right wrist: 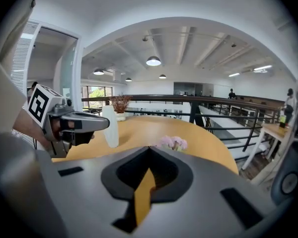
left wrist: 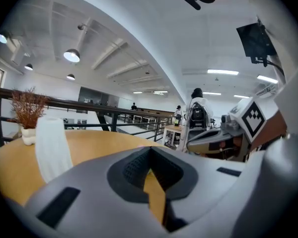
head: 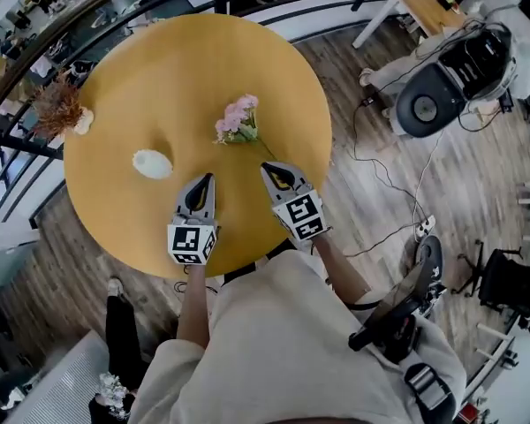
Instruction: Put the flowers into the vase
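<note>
Just beyond the right gripper [right wrist: 149,148], the flowers [right wrist: 172,143] are showing only pink heads, with the gripper's body hiding their stems. Ahead-left of the left gripper [left wrist: 150,148], the vase [left wrist: 52,145] is losing its base behind that gripper's body.

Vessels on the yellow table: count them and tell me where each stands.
2. The white vase stands left of the middle of the table; a small white pot with a dried plant sits at its left edge. No others seem hidden.
</note>
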### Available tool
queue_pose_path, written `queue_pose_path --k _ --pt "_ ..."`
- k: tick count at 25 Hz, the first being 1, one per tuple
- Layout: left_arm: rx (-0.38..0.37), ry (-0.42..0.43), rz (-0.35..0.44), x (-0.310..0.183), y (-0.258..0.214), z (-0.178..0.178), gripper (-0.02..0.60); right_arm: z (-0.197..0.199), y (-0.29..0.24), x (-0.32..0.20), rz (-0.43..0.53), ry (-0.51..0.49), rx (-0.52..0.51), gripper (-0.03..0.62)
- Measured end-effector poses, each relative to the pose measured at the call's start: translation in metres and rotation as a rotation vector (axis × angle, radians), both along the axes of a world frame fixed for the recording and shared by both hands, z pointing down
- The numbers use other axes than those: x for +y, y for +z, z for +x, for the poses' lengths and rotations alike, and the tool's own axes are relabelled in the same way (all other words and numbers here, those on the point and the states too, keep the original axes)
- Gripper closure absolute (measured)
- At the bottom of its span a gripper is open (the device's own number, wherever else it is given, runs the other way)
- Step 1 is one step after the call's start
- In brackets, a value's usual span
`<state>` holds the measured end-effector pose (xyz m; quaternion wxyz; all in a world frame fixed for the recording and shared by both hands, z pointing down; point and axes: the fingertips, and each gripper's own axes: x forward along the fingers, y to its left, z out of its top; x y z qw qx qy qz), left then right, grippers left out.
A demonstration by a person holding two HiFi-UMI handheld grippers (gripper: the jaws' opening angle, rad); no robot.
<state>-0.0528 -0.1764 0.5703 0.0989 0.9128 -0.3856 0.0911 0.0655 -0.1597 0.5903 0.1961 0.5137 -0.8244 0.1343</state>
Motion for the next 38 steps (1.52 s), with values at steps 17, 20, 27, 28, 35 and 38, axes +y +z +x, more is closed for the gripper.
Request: queue_pose_path --k 17,20,27,28,35,38 --pt "-0.035 0.111 -0.126 -0.019 0.041 0.059 0.575 0.041 0.080 0.002 -0.321 -0.018 -0.020 0.318" --pt "-0.040 0.093 -0.129 -0.025 0.041 0.056 0.575 0.042 0.088 -0.012 -0.341 -0.049 0.001 0.318" --pt "-0.050 -0.011 -0.134 -0.037 0.034 0.040 0.574 0.044 0.105 -0.070 -0.409 -0.166 0.083 0.318" --pt "-0.049 -0.031 -0.135 -0.040 0.032 0.037 0.575 0.043 0.108 -0.081 -0.429 -0.188 0.097 0.318" --pt "-0.042 -0.169 -0.142 -0.051 0.022 0.006 0.575 0.036 0.117 -0.129 -0.635 -0.312 0.143 0.319" --pt "-0.039 -0.198 -0.149 -0.054 0.021 -0.005 0.574 0.028 0.122 -0.138 -0.689 -0.335 0.181 0.319"
